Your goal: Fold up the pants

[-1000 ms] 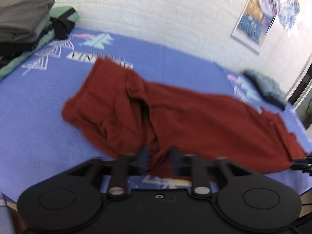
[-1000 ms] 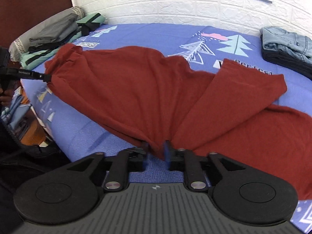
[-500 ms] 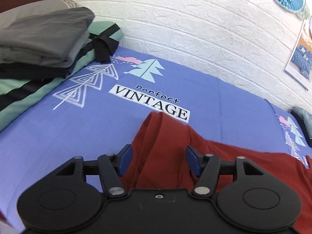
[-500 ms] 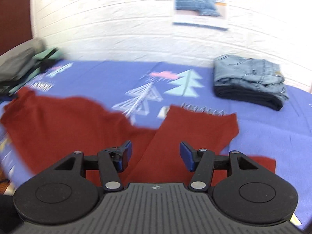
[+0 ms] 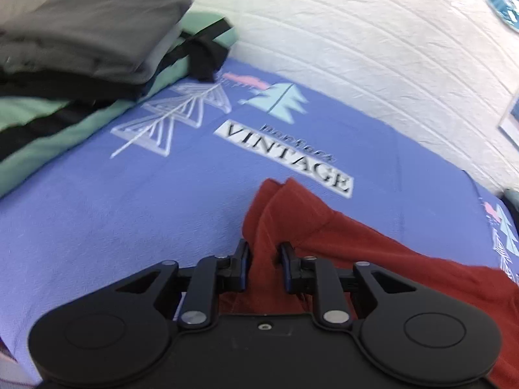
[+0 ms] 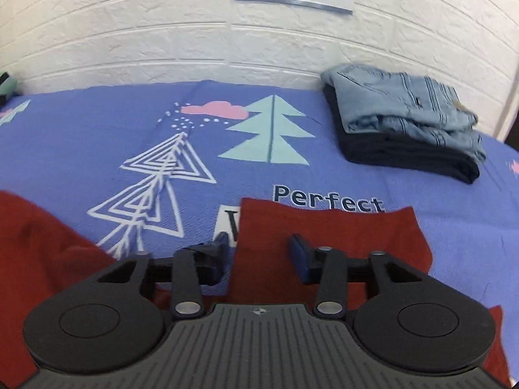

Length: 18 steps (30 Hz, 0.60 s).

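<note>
Now both tools closing: left tool [image 5: 264,267] pinches pants [image 5: 324,227] corner.

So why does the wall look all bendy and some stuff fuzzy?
Both wrist views use fisheye lenses, so the brick wall curves. Left wrist view: smeared by motion, the clothes stack and VINTAGE print soft. Right wrist view: sharper, the folded jeans only slightly soft.

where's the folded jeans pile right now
In the right wrist view the jeans lie at the far right of the bed, near the brick wall, atop a dark folded garment, beyond the red pants.
</note>
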Tool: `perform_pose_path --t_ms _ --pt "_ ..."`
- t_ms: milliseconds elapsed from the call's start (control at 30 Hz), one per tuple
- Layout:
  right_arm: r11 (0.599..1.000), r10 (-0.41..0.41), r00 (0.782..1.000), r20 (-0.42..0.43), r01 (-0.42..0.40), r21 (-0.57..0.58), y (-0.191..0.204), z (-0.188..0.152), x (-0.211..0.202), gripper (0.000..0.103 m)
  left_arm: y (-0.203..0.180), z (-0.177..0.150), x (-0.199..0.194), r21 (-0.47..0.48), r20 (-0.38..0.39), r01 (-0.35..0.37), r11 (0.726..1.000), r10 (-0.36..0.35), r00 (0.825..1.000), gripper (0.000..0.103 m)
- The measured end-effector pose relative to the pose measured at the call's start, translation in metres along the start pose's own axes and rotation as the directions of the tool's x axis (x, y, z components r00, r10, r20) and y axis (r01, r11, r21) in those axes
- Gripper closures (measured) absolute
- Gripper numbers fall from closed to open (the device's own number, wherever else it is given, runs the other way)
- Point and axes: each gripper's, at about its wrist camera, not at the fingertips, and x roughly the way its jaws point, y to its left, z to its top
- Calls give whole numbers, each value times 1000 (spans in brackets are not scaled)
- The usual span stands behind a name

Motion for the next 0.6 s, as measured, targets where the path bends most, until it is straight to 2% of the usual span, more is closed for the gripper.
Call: perform_pose_path --t_ms 33,100,133,167,233,300,367,433,500,600 --pt "1000 -14 1000 13 14 21 -3 1 -4 99 0 0 1 -3 0 0 1000 0 1000 71" --pt "994 5 993 114 -18 110 -18 4 -28 99 -6 0 2 12 -1 -8 1000 8 1000 60" --pt "988 -4 988 156 -20 154 -27 5 -45 99 -9 1 1 24 -1 -16 1000 16 1000 45" --pt "980 -22 979 202 -19 201 -38 5 -64 99 -11 3 0 33 -2 -21 999 21 1000 36" --pt "956 -82 956 282 -5 294 -63 -4 -101 99 -13 6 -8 27 11 -12 1000 12 1000 28" --pt "917 -176 932 316 38 398 -87 -24 -132 99 -16 10 -20 12 40 -7 1000 6 999 28" --pt "872 -268 917 295 101 478 -107 -50 -153 99 -19 14 -35 -2 78 1 1000 -1 997 27" --pt "836 -325 917 231 165 524 -120 -76 -159 99 -24 19 -47 -16 114 7 1000 -5 993 24" --pt "805 -345 927 148 211 554 -129 -98 -154 99 -34 23 -56 -11 139 26 1000 -24 990 23" --pt "753 -334 939 79 216 621 -136 -124 -147 98 -57 24 -60 59 118 69 996 -75 990 20"
